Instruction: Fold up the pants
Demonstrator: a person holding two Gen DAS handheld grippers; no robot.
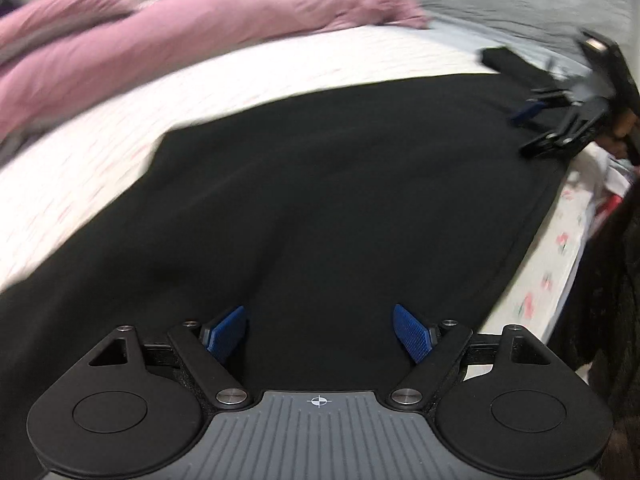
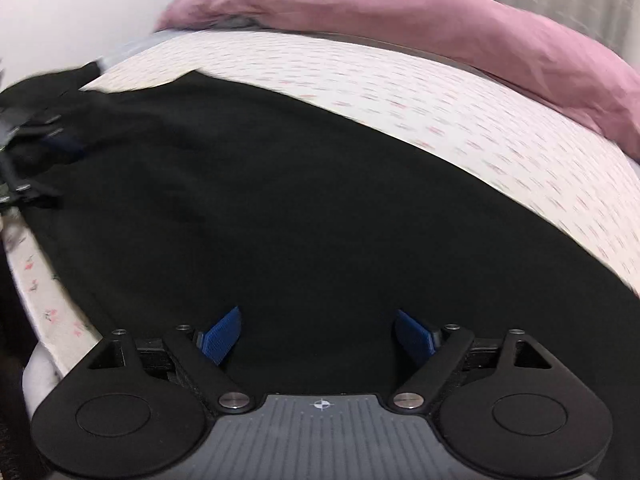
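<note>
Left hand-held gripper (image 1: 319,330), bottom centre of left wrist view: blue pads spread wide, nothing between. Right hand-held gripper (image 2: 318,332), same in its own view: wide, empty. Black soft-fabric pants (image 1: 320,200) lie flat directly beyond both, filling mid-frame on the white floral-print bed sheet (image 1: 100,184). Long axis runs across the frame, left to right. Each gripper looks about equally near, at opposite ends. Pink rumpled duvet (image 1: 180,36) far back, upper left.

My left wrist camera looked steeply down, close over the black pants (image 1: 320,200); my right one faced likewise, both sharing pants (image 2: 280,208) and pink duvet (image 1: 160,40).
</note>
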